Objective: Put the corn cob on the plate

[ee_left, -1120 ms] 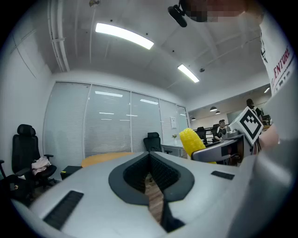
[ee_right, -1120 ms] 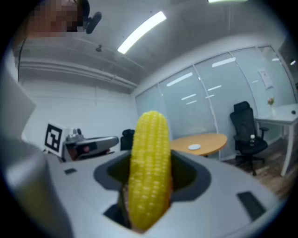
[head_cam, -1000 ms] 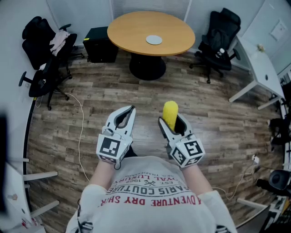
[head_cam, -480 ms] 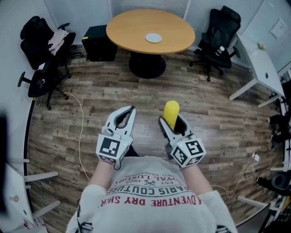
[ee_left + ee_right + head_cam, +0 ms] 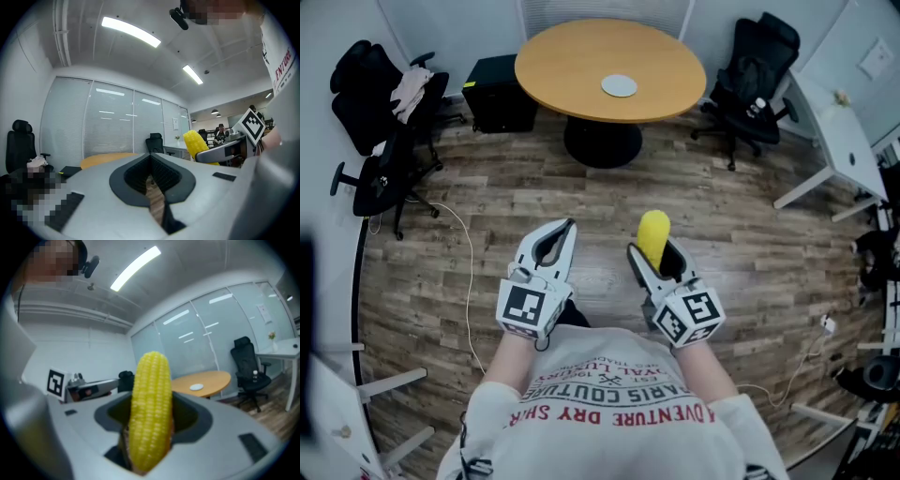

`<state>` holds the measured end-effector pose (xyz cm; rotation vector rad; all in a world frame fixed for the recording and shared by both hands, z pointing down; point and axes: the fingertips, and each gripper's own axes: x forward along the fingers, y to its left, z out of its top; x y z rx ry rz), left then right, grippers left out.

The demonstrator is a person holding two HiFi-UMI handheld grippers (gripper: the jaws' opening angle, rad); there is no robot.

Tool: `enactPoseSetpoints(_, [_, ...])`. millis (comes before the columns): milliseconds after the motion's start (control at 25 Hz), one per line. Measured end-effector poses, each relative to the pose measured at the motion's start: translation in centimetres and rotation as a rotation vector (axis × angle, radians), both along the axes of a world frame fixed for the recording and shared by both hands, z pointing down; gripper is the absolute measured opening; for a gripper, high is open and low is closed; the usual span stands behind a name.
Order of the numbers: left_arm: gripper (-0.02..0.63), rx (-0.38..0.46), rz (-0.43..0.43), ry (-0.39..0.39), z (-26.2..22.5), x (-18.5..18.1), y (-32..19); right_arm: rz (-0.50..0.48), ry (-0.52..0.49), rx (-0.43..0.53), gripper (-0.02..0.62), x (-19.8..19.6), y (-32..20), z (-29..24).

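A yellow corn cob (image 5: pixel 652 236) stands up between the jaws of my right gripper (image 5: pixel 654 253), which is shut on it; the right gripper view shows the corn cob (image 5: pixel 151 408) filling its centre. My left gripper (image 5: pixel 553 242) is held beside it at the same height, jaws closed with nothing between them. The corn cob (image 5: pixel 198 143) also shows at the right of the left gripper view. A small pale plate (image 5: pixel 619 84) lies on the round wooden table (image 5: pixel 572 66) far ahead, and the plate (image 5: pixel 196 386) appears again in the right gripper view.
Black office chairs stand at the left (image 5: pixel 380 122) and right (image 5: pixel 755 70) of the table. A black box (image 5: pixel 497 92) sits on the floor by the table. A white desk (image 5: pixel 839 141) runs along the right. A cable (image 5: pixel 467 272) trails over the wood floor.
The view has shifted slightly, with the table and plate a little nearer. Both grippers keep the same pose, and the corn stays held.
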<state>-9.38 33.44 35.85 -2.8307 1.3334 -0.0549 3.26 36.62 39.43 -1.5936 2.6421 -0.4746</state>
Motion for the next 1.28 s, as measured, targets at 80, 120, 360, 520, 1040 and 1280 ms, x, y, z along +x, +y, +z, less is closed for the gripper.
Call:
enactPoseSetpoints(80, [0.032,0.011,0.013,-0.004,-0.1,-0.6,-2.4,0.006,0.005,0.001,0.267,-0.7,-2.2,-0.1])
enactPoseSetpoints(120, [0.032,0.012,0.019,-0.002,-0.2,-1.0,-3.6,0.010,0.009,0.002,0.265,-1.1,-3.4,-0.2])
enactPoseSetpoints(360, [0.032,0.008,0.056,0.008,-0.5,-3.6,-11.3,0.051,0.011,0.008,0.265,-3.5,-10.8,-0.6])
enactPoseSetpoints(520, [0.032,0.005,0.077,0.004,-0.6,-5.7,-15.7,0.083,0.000,0.000,0.266,-5.2,-15.2,-0.5])
enactPoseSetpoints(1040, [0.032,-0.052,0.067,0.013,1.6,-7.0,-23.7,0.074,0.009,-0.042,0.267,-6.0,-24.1,1.3])
enactPoseSetpoints(1280, [0.032,-0.046,0.011,0.009,2.5,-5.1,-28.2,0.026,-0.003,-0.044,0.265,-3.3,-29.2,2.1])
